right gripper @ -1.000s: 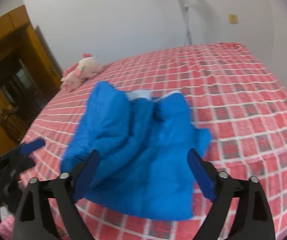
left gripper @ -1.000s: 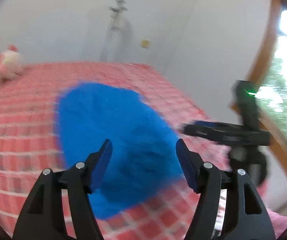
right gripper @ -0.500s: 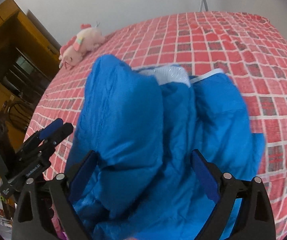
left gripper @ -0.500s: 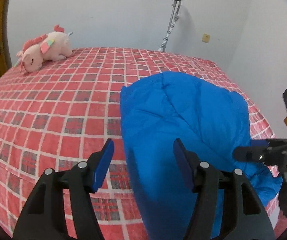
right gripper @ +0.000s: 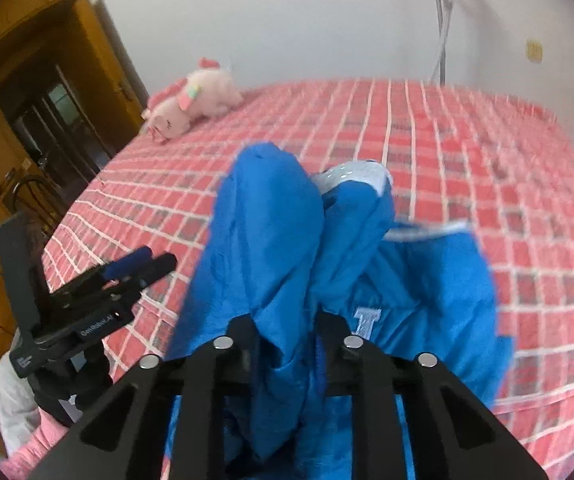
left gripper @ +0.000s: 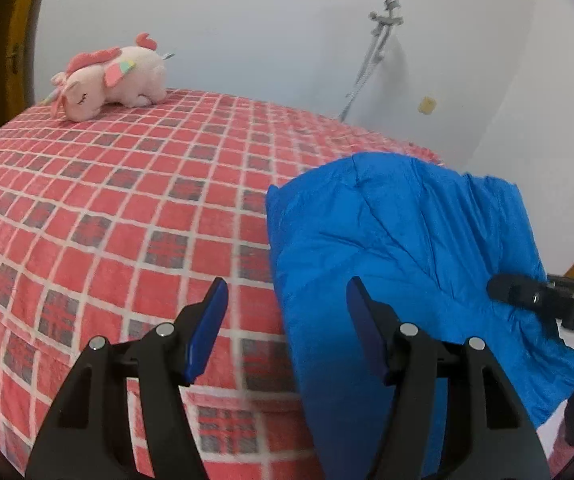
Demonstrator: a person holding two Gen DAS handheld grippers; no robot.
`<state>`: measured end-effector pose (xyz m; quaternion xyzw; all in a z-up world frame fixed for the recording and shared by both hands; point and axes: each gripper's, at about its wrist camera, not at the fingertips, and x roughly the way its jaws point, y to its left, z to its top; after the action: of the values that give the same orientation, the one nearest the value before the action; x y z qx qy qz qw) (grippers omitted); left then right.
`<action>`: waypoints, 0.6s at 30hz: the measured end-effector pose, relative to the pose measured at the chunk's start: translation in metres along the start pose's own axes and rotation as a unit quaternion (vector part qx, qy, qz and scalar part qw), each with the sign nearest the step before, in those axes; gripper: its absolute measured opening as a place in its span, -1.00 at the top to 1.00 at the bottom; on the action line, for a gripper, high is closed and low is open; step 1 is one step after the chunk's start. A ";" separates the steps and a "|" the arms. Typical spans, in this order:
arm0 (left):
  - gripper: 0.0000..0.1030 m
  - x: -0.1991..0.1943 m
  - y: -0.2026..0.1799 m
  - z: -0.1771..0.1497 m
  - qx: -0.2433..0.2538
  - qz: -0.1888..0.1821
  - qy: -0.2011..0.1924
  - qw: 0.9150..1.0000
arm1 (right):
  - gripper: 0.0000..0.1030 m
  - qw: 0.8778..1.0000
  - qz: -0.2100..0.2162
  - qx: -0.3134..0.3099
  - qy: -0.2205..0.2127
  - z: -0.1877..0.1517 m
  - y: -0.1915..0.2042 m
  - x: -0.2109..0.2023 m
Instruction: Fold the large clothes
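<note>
A blue jacket [right gripper: 271, 264] is pinched by the closing right gripper [right gripper: 287, 344] on the checked bed [left gripper: 127, 216]; the left gripper [left gripper: 285, 320], beside the jacket, is held apart, gripping nothing.

Both my grippers are the same build: matte black plastic frames with triangular cutouts and round silver screw heads on the knuckles. The left gripper [left gripper: 286, 326] has blue pads [left gripper: 207, 330] lining its fingers. From the right wrist cam I can see white lettering printed along its black body, too blurry to read properly. The right gripper [right gripper: 287, 344] shows four silver screws across the top.
</note>
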<state>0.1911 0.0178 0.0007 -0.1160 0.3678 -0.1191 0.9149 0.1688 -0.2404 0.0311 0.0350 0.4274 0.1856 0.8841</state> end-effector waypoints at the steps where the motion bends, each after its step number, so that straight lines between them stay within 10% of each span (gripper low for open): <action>1: -0.17 -0.007 -0.005 0.001 0.004 -0.008 -0.004 1.000 | 0.68 1.000 0.000 -0.002 -0.008 0.002 -0.001 -0.009; 8: -0.17 -0.026 -0.072 -0.001 0.065 -0.046 -0.013 0.997 | 0.69 0.997 -0.032 0.036 -0.056 -0.021 -0.055 -0.071; 18: -0.21 0.040 -0.123 -0.050 0.126 -0.065 0.083 0.987 | 0.54 0.991 -0.022 0.129 -0.011 -0.100 -0.149 -0.021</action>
<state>0.1676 -0.1169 -0.0233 -0.0137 0.4160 -0.2327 0.8790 0.1242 -0.3963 -0.0496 0.1410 0.4387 0.1091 0.8808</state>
